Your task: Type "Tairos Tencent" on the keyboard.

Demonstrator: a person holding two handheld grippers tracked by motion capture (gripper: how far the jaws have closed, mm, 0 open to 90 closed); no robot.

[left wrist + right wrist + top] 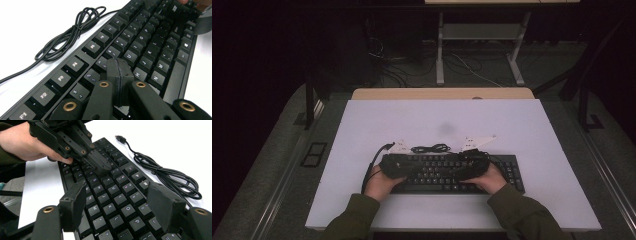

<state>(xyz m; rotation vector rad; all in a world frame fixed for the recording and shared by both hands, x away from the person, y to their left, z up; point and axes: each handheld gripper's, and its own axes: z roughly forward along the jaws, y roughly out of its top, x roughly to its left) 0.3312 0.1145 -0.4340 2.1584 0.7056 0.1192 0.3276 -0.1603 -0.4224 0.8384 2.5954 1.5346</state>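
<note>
A black keyboard (447, 175) lies across the near half of the white table top (512, 125), its cable (430, 148) coiled just behind it. In the left gripper view, my left gripper (119, 70) is shut with nothing between its jaws, its tip low over the number and letter keys (130, 56). My right gripper (120, 202) is open, its two pads (75, 202) spread above the letter keys on the keyboard's (112, 195) right-hand side. From that view the left gripper (101, 165) points down at the keys, held by a hand (22, 142).
The coiled cable (170, 175) ends in a loose USB plug (120, 138) on the table. A second cable (371, 167) trails from the left gripper (414, 166). Beyond the table edge stand desk legs (440, 55) and floor cables.
</note>
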